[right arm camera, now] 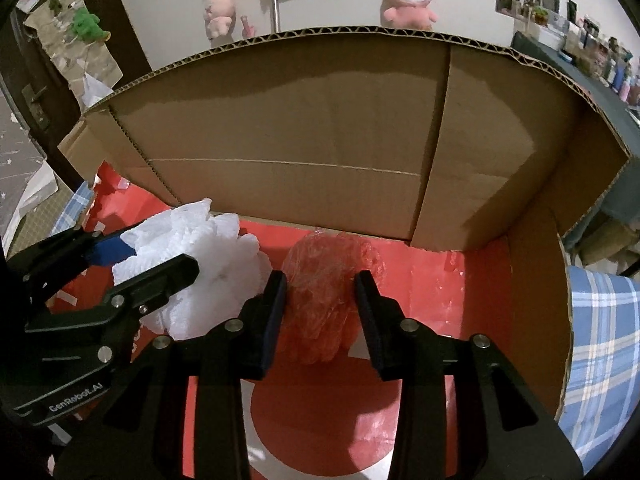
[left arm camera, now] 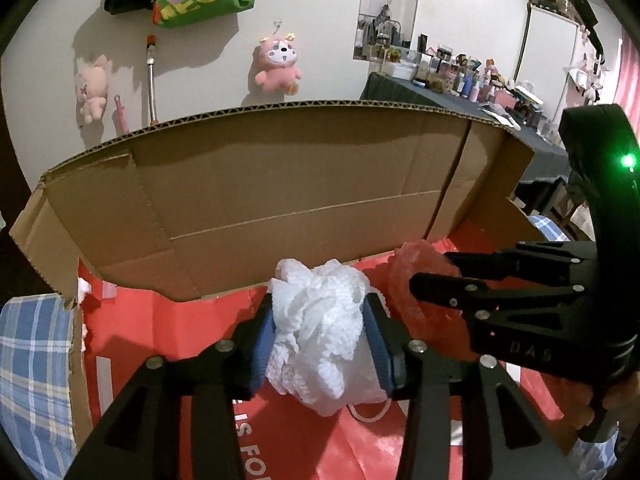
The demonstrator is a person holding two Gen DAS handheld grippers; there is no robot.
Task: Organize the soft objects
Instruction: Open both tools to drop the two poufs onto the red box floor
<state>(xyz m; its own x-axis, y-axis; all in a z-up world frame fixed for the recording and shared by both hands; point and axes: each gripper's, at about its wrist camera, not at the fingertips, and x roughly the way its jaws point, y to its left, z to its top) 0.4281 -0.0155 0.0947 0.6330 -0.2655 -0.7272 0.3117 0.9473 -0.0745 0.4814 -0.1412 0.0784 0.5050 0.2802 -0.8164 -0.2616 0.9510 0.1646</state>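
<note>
My left gripper (left arm camera: 326, 340) loosely brackets the white foam net (left arm camera: 320, 328), my right gripper (right arm camera: 322, 312) stands slightly apart around the red net (right arm camera: 328, 300), both low near the cardboard box's (right arm camera: 280, 140) back wall, I judge for release.

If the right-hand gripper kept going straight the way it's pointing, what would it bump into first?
The crumpled red plastic bag already sits between the right gripper fingers, so that comes first. Behind it lie the red printed floor of the cardboard box, then probably its brown back wall; depth is hard to judge.
</note>
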